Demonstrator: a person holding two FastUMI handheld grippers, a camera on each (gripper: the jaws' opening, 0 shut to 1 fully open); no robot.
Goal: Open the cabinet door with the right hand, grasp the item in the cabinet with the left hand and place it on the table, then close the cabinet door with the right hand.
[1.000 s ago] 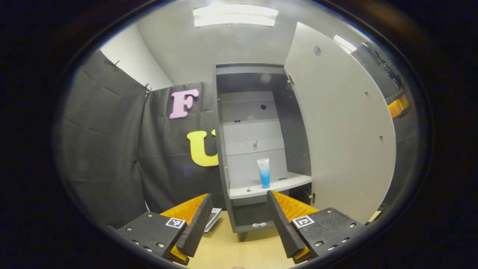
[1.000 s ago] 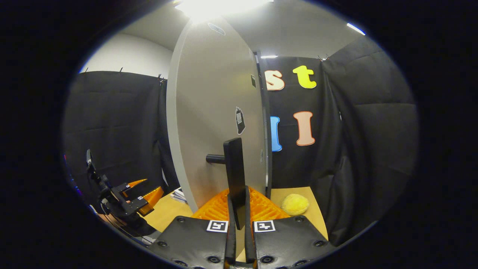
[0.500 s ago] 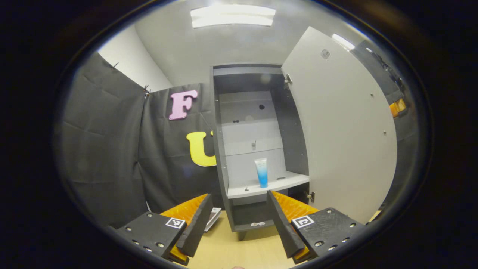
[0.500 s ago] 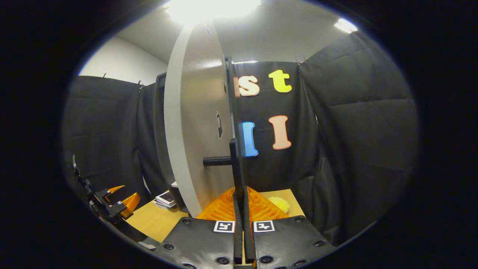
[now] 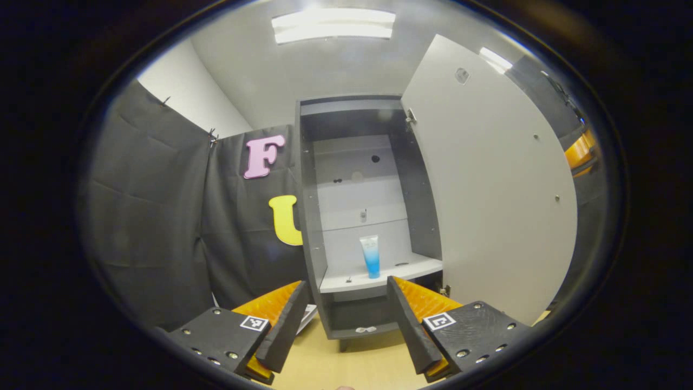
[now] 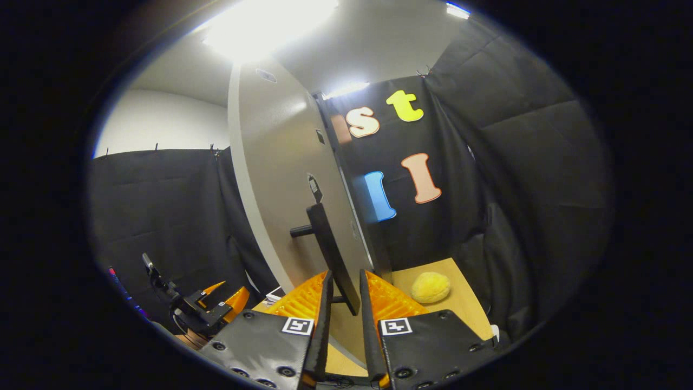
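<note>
The grey cabinet [image 5: 311, 227] stands with its door [image 5: 487, 189] swung wide to the right. A blue and white tube [image 5: 371, 256] stands upright on the middle shelf [image 5: 379, 273]. My left gripper [image 5: 346, 325] is open and hangs short of the shelf, with nothing between its fingers. In the right gripper view the door [image 6: 281, 173] shows its outer face with a black bar handle [image 6: 330, 254]. My right gripper [image 6: 345, 325] is open, and the handle's lower end sits loose between its fingers. The left gripper [image 6: 211, 311] shows low at the left there.
A yellow plush ball [image 6: 430, 287] lies on the wooden table [image 6: 460, 303] right of the door. A stack of booklets [image 5: 309, 314] lies by the cabinet's left foot. A small pale object [image 5: 363, 329] rests on the cabinet's bottom shelf. Black cloth walls close in both sides.
The right gripper's fingers have parted from the handle they were clamped on. The door has swung a little wider. The left gripper has drifted slightly, staying open.
</note>
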